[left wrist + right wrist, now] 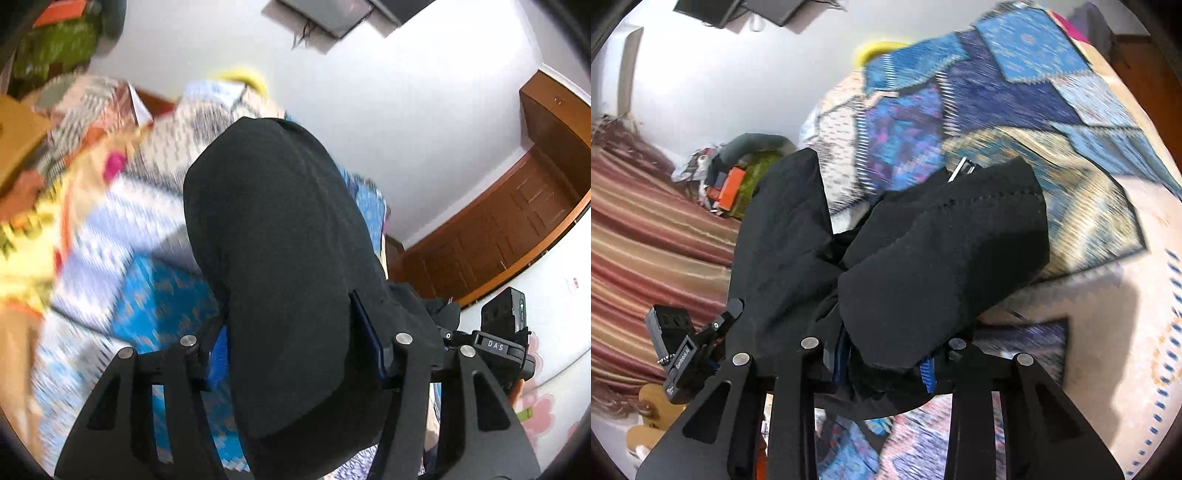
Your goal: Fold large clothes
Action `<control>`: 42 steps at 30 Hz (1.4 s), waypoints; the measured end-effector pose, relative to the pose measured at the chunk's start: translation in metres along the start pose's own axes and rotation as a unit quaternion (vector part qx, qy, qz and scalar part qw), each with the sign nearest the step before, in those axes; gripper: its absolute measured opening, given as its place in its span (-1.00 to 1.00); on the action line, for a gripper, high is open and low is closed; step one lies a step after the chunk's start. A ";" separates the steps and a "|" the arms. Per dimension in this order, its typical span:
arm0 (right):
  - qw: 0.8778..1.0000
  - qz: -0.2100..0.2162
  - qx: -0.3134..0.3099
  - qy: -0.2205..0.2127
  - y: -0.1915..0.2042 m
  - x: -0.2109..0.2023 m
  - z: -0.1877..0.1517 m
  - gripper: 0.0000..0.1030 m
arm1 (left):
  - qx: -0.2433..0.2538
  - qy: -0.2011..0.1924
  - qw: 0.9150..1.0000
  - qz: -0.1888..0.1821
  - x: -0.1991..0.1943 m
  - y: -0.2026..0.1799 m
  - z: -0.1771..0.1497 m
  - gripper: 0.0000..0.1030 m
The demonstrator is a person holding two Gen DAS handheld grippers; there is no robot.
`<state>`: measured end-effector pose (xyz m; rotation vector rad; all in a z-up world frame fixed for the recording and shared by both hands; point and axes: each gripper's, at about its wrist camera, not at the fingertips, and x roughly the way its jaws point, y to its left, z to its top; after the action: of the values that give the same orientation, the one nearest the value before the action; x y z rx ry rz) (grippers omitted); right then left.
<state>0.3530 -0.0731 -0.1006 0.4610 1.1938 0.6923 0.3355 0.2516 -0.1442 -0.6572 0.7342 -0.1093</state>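
Left gripper (295,354): I have it pinching a fold of the black garment (280,236).
Right gripper (886,360): I have it clamped on bunched black cloth.
Garment: lifted over the patterned bedspread (1015,92).
Beyond: white wall (406,110).

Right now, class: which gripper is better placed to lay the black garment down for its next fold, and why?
Probably the right gripper: the black garment bunches between its fingers above the patterned bedspread. In the left gripper, cloth hides most of the view.
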 end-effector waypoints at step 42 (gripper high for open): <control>0.970 -0.113 -0.205 -0.066 0.124 0.040 -0.038 -0.19 | 0.083 -0.023 0.971 0.222 -0.077 0.045 -0.001 0.22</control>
<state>0.2949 0.0416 -0.0580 0.0223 0.9277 0.6764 0.2716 0.3111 -0.1255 -0.3223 0.8028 0.2528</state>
